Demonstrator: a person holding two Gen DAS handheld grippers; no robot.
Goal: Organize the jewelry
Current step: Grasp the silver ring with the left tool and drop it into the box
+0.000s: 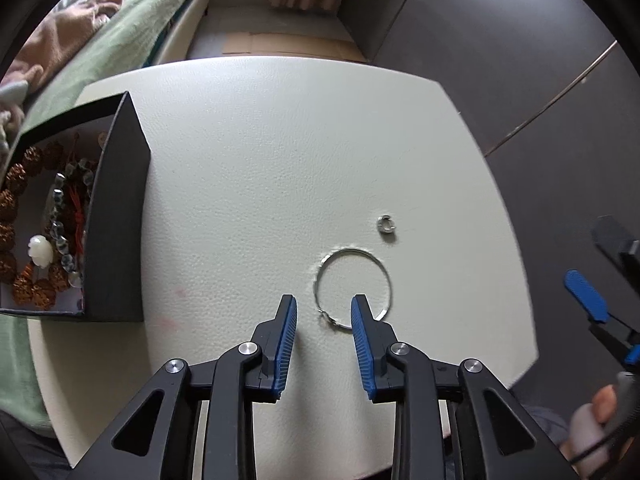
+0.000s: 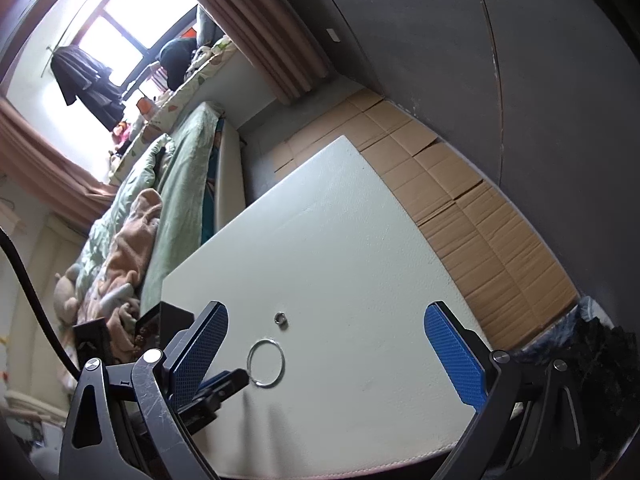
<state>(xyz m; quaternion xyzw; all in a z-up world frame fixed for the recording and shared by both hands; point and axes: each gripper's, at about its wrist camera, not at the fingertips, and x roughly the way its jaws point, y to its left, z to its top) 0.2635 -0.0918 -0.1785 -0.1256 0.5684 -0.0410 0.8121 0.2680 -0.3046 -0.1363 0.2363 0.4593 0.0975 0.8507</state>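
Between my left claw's [image 1: 324, 314] blue pads [image 1: 286, 332], low over the table's [image 1: 260, 160] near edge, lies the near arc of a thin silver hoop [image 1: 352, 286]. These jaws stand partly open and grip nothing; the right pad covers the hoop's near-right arc, and contact cannot be judged. Just beyond the hoop, toward the right edge, sits a small silver ring [image 1: 385, 225], apart from it. At the left edge stands an open black box [image 1: 116, 216], holding brown bead strands [image 1: 24, 280], grey-and-clear beads [image 1: 60, 224], red cord [image 1: 76, 208] and a white carved piece [image 1: 40, 250]. My right claw [image 2: 326, 340] is held above the near right corner, jaws wide apart and empty; in its view the hoop [image 2: 266, 363] and ring [image 2: 281, 319] lie flat on the white top [image 2: 320, 240], my left claw's tip [image 2: 230, 380] beside the hoop. Past the far edge lie flattened cardboard [image 2: 460, 200] on the floor, a green-covered bed [image 2: 180, 184] and a curtain [image 2: 264, 28].
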